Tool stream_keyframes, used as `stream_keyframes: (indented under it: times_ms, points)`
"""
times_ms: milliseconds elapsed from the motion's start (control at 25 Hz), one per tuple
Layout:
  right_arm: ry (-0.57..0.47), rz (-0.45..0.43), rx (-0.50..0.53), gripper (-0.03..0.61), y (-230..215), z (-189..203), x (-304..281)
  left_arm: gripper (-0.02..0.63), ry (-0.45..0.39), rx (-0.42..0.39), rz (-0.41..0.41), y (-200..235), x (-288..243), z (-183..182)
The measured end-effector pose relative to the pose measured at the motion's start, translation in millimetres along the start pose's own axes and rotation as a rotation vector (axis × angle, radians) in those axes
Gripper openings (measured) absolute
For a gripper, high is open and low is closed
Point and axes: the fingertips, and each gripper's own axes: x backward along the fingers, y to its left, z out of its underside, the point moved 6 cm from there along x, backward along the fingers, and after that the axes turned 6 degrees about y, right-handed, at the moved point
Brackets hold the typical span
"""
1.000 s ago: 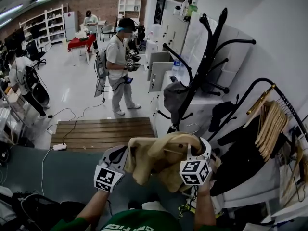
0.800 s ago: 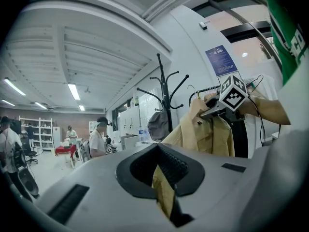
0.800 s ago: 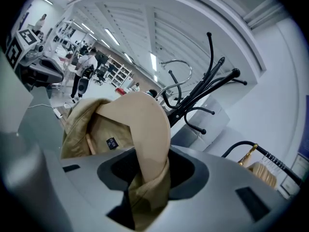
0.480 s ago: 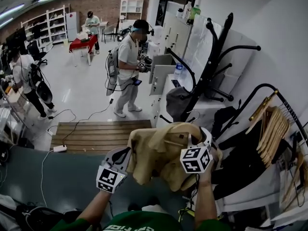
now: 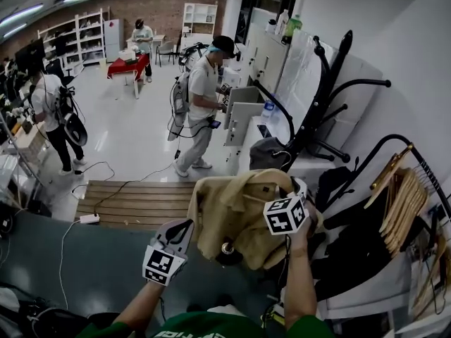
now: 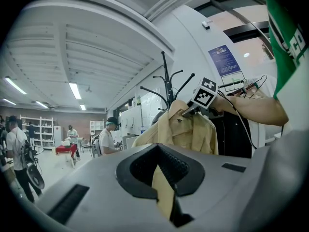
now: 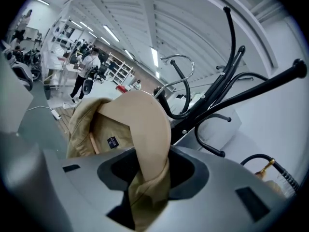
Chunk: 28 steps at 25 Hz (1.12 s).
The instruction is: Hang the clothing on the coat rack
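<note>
A tan jacket (image 5: 229, 213) hangs between my two grippers in front of me. My right gripper (image 5: 294, 192) is shut on its collar (image 7: 140, 124), the cloth bunched between the jaws (image 7: 149, 187). My left gripper (image 5: 182, 229) is lower and to the left, shut on a thin edge of the same jacket (image 6: 163, 192). The black coat rack (image 5: 317, 104) stands just beyond the jacket, its curved arms (image 7: 217, 100) rising close behind the collar. In the left gripper view the jacket (image 6: 188, 129) hangs from the right gripper (image 6: 197, 106), with the rack (image 6: 166, 81) behind it.
A rail with wooden hangers (image 5: 398, 189) and dark clothes stands at the right. A grey bag (image 5: 268, 153) hangs low on the rack. White cabinets (image 5: 243, 111) line the wall. A person (image 5: 204, 97) stands on the floor beyond a wooden platform (image 5: 134, 199).
My right gripper has risen with the collar, lifting the jacket nearer the rack. The left gripper has stayed about where it was. The standing person has shifted right in the view.
</note>
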Motion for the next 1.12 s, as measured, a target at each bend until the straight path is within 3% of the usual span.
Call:
stream_keyframes:
  times_ms: [720, 1120]
  points:
    - [0.104, -0.052, -0.006, 0.166, 19.1, 11.9, -64.6, 0.003, 0.021, 0.004, -0.004, 14.2, -20.2, 3.0]
    - [0.09, -0.057, -0.05, 0.164, 20.9, 25.8, -81.0, 0.003, 0.033, 0.016, 0.026, 9.1, -36.7, 7.4]
